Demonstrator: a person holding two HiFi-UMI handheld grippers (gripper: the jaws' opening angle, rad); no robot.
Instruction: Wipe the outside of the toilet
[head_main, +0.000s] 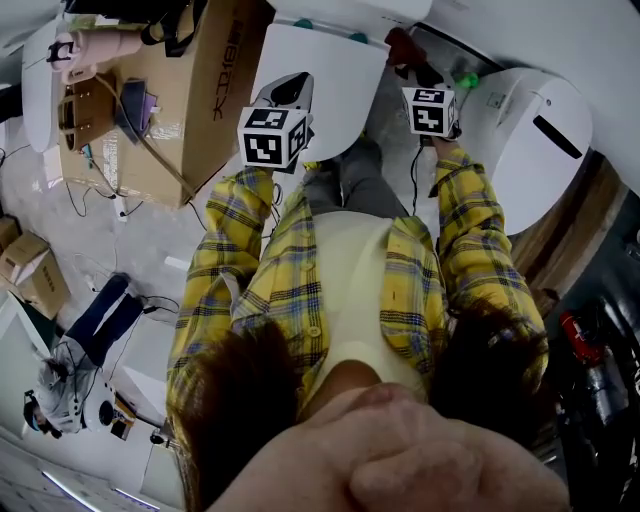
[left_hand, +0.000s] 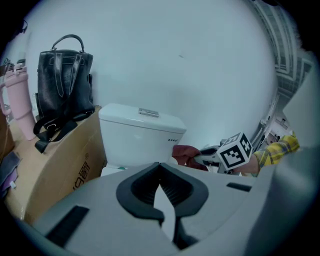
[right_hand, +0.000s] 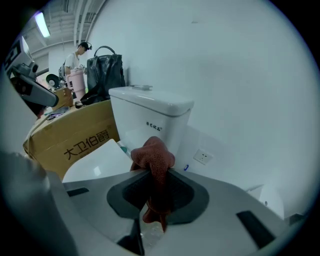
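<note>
White wall backs a toilet (left_hand: 141, 135) at the far middle, with a cardboard box (left_hand: 55, 165) and a black bag (left_hand: 64, 80) to its left. The left claw (left_hand: 160, 172) hovers over the lowered lid, jaws together on nothing. The right claw (right_hand: 152, 187) is clamped on a reddish-brown cloth (right_hand: 154, 156), held up near the tank's right side but apart from it. No wiping contact shows; tank, lid and bowl sides all seem left to do.
</note>
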